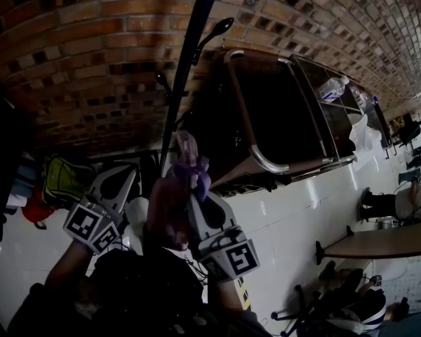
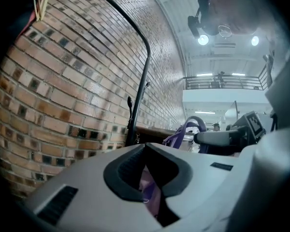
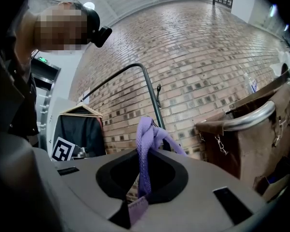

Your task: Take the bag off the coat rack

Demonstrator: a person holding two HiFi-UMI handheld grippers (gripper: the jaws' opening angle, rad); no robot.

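Lift-off step, judged: left gripper (image 2: 147, 175) and right gripper (image 3: 141, 178) fingers clamp the purple fabric bag (image 1: 172, 206); next, clear the black metal coat rack (image 1: 189, 55).

White glossy tile floor (image 1: 302, 213) runs along brick wall (image 1: 91, 41). Standing on it: black coat rack (image 1: 189, 55), upright near wall, base hidden; brown bin with chrome frame (image 1: 247, 118) just beside rack; green-yellow backpack (image 1: 63, 177) against wall at left, red item (image 1: 35, 209) touching it; wooden table (image 1: 386, 243) at right, well apart.
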